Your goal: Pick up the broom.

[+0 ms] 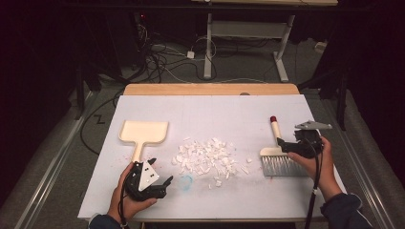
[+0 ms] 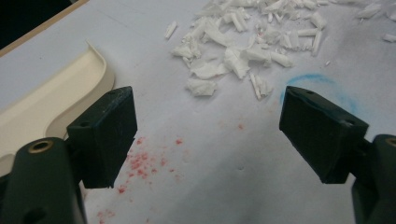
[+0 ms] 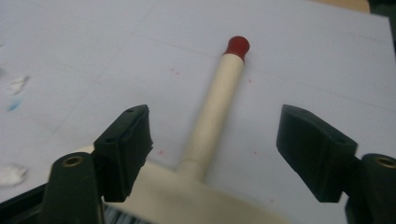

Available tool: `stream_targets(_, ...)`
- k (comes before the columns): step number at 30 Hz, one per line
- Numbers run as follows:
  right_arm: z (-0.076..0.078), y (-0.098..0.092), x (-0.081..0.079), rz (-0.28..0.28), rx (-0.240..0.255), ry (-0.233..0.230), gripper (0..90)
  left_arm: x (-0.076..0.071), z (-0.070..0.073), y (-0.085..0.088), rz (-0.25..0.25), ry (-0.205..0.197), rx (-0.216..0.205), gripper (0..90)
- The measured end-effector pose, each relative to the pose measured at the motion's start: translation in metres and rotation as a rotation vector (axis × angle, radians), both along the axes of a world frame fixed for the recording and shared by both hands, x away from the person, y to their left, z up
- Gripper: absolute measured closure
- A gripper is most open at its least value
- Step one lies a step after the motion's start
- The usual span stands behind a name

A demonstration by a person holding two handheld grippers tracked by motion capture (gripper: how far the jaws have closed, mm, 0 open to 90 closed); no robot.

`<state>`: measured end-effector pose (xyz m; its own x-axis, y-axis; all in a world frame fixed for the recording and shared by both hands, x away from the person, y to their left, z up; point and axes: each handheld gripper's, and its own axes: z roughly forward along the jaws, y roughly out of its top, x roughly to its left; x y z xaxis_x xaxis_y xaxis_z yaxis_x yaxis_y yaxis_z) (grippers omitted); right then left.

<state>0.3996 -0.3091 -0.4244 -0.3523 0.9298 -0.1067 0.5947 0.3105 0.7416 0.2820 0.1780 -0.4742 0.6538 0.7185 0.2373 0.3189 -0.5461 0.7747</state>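
A white sheet [image 1: 215, 114] covers the table, and its far half is bare from 10 to 2 o'clock, with open room along the near edge too. The dustpan [image 1: 143, 132] lies at 9 o'clock of the sheet's middle, its handle running toward the near edge; the heap of white paper scraps [image 1: 206, 158] sits at the centre, and the brush [image 1: 277, 155] lies at 3 o'clock, its red-tipped handle pointing to 12. The left gripper [image 1: 165, 183] rests near the front edge, just beside the dustpan handle, jaws spread wide and holding nothing. The right gripper [image 1: 282, 143] hovers over the brush where handle meets head, jaws also spread, with the handle [image 3: 212, 112] between them but not touched. The left gripper view adds what the high view blurs: red specks on the sheet [image 2: 140, 161] by the near jaw, a blue smear [image 2: 317, 84] at 2 o'clock, and the dustpan's raised rim [image 2: 100, 65] at 10 o'clock (the scraps [image 2: 243, 42] lie straight ahead at 12). The right gripper view shows the brush's cream back [image 3: 187, 196] and a strip of grey bristles [image 3: 121, 214] low at 7 o'clock.
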Motion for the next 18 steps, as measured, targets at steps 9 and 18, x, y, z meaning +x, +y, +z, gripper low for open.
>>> stream_targets(9, -0.031, 0.004, 0.046, -0.08, 0.057, 0.236, 45.8, 0.0, -0.001, 0.0, -0.011, 0.013, 0.008, 18.5)
stream_targets(18, -0.036, 0.015, 0.048, -0.106, 0.025, 0.196, 67.9, -0.002, -0.001, -0.001, -0.014, 0.011, 0.014, 18.7)
